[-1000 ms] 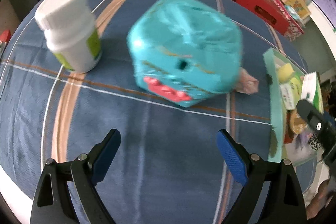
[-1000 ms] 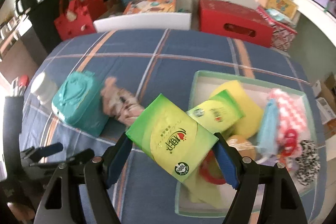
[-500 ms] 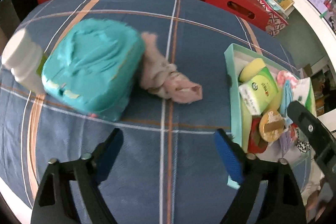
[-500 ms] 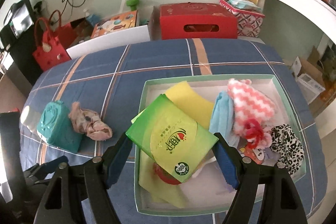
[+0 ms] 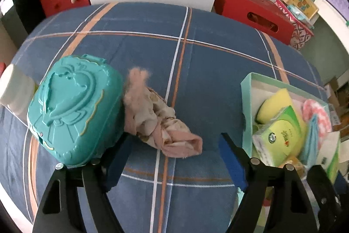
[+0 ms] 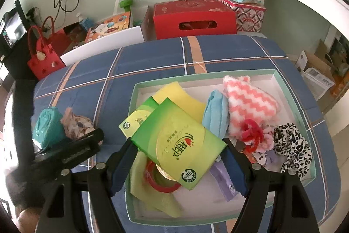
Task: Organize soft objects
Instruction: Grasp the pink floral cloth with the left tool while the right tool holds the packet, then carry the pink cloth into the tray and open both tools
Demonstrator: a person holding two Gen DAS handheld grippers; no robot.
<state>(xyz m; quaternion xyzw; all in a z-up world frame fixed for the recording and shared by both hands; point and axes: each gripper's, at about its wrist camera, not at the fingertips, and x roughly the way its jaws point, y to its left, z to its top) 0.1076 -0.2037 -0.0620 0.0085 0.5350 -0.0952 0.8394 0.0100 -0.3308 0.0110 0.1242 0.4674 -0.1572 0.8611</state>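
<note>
Left hand-held gripper (image 5: 174, 158) has swung from the teal toy case (image 5: 74, 110) to the crumpled pink cloth (image 5: 157, 121), its empty jaws closing a little around the cloth's near end, not yet pressing it. That cloth, touching the case near the tabletop's (image 5: 207, 71) left edge, looks like the next soft item. Right hand-held gripper (image 6: 178, 161), now over the box (image 6: 305, 119) by the right edge, clamps a green tissue pack (image 6: 178, 141), ready to release.

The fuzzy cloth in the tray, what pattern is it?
Pink and white zigzag stripes on the fuzzy cloth, clearest in the right wrist view.
</note>
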